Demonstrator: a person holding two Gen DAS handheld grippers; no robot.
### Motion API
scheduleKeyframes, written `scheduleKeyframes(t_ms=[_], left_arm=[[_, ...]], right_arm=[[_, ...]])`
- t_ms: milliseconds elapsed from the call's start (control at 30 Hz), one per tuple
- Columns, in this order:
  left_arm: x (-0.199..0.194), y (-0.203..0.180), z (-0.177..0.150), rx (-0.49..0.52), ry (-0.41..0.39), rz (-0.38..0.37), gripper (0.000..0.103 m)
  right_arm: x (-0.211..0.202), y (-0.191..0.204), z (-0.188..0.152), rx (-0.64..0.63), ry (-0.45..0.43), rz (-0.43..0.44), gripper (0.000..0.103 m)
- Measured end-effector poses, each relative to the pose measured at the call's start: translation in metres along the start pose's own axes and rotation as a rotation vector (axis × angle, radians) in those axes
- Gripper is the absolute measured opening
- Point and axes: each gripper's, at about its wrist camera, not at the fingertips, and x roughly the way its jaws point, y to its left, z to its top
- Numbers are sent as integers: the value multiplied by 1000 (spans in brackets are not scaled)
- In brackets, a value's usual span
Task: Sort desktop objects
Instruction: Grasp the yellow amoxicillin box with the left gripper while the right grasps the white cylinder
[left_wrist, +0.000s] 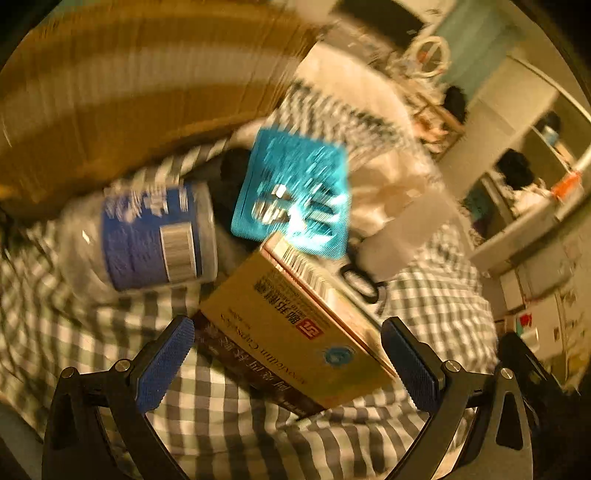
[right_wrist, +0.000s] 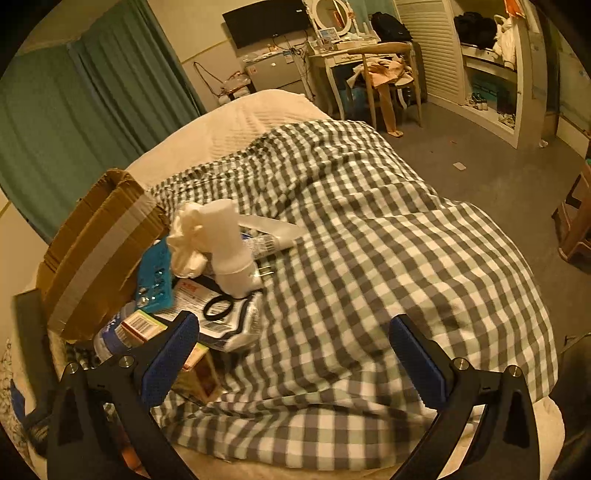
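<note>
The left wrist view is motion-blurred. My left gripper (left_wrist: 290, 363) is open, and a yellow medicine box (left_wrist: 295, 332) lies tilted on the checked blanket between its blue pads (left_wrist: 166, 362); whether they touch it I cannot tell. Beyond the box lie a clear bottle with a blue label (left_wrist: 147, 240), a teal blister pack (left_wrist: 295, 192) and a black hair ring (left_wrist: 360, 282). My right gripper (right_wrist: 293, 363) is open and holds nothing, over bare checked blanket. The pile sits to its left: white spray bottle (right_wrist: 231, 247), teal blister pack (right_wrist: 157, 275), medicine box (right_wrist: 142, 325).
An open cardboard box (right_wrist: 99, 243) stands at the pile's left, large and close in the left wrist view (left_wrist: 129, 92). A white cloth (right_wrist: 188, 236), a tube (right_wrist: 269, 230) and a foil packet (right_wrist: 229, 328) lie in the pile. The checked blanket (right_wrist: 369, 240) covers the bed; floor and furniture lie beyond.
</note>
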Motion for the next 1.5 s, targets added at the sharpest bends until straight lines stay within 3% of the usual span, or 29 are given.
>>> scheduleKeyframes(t_ms=[100, 167, 267, 433, 533, 667, 767, 867, 1100, 1200, 1233, 1300, 1500], left_arm=[[11, 12, -3, -112, 17, -42, 103], [25, 18, -3, -159, 83, -126, 103], [33, 24, -3, -201, 101, -149, 103], [18, 15, -8, -154, 65, -139, 93], [-9, 16, -10, -131, -1, -114, 91], [-51, 6, -13, -31, -210, 11, 91], [-65, -1, -11, 55, -311, 113, 91], [-60, -8, -10, 120, -343, 206, 91], [-42, 12, 3, 58, -279, 207, 91], [-43, 12, 8, 61, -301, 201, 91], [-41, 9, 9, 70, -305, 207, 91], [-35, 4, 10, 96, -305, 222, 91], [-39, 3, 7, 108, -316, 218, 83]], right_arm=[[-1, -6, 0, 12, -1, -4, 103], [-1, -9, 0, 14, 1, -11, 103], [0, -9, -1, 23, 6, -2, 103], [-4, 2, -4, -23, 9, 5, 103], [-7, 10, -2, -54, -8, 10, 103], [-2, 23, 8, -104, -26, 17, 103], [12, 36, 19, -141, -27, 51, 102], [34, 48, 31, -177, -5, 74, 87], [91, 60, 53, -205, 66, 64, 82], [104, 62, 58, -210, 83, 54, 62], [106, 63, 58, -219, 84, 54, 49], [106, 67, 59, -232, 84, 76, 34], [86, 75, 56, -257, 73, 87, 32]])
